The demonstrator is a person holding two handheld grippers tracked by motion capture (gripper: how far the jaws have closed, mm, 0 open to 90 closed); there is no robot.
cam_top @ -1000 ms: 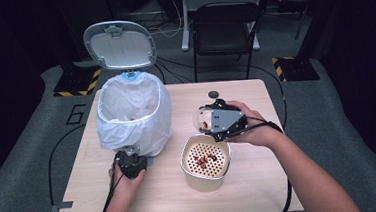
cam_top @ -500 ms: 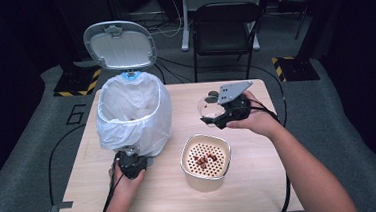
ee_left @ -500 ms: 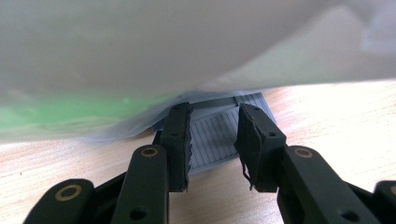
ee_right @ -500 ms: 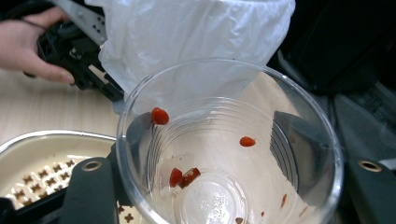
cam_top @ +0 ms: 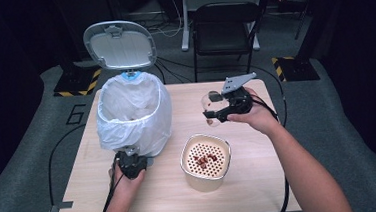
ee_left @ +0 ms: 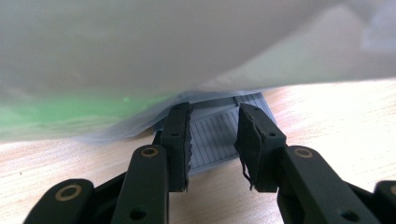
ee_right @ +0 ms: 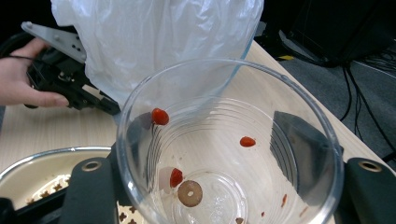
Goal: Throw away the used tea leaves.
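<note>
The right gripper (cam_top: 215, 109) is closed around a clear plastic cup (ee_right: 229, 144), held tipped on its side above the wooden table (cam_top: 261, 181), between the bin and the person's right hand (cam_top: 257, 115). Inside the cup, the right gripper view shows a few red bits (ee_right: 160, 116) stuck to the wall and a pale round slice with a hole (ee_right: 190, 193) near the bottom; what these scraps are cannot be told.

Just in front of the cup stands a cream container (cam_top: 207, 182) topped by a perforated strainer (cam_top: 199, 153), with small reddish-brown pieces (cam_top: 205, 159) lying on the holes.

To the left is a step bin (cam_top: 134, 115) lined with a white plastic bag (cam_top: 153, 133), its grey lid (cam_top: 120, 44) standing open. The bag's inside is too washed out to read.

The left gripper (ee_left: 214, 140) sits low at the bin's base with its jaws parted, either side of the ribbed grey pedal (ee_left: 212, 135) without clamping it; the bag overhangs and blurs the upper part of that view.

A large "6" (cam_top: 76, 114) is marked on the floor left of the table.
</note>
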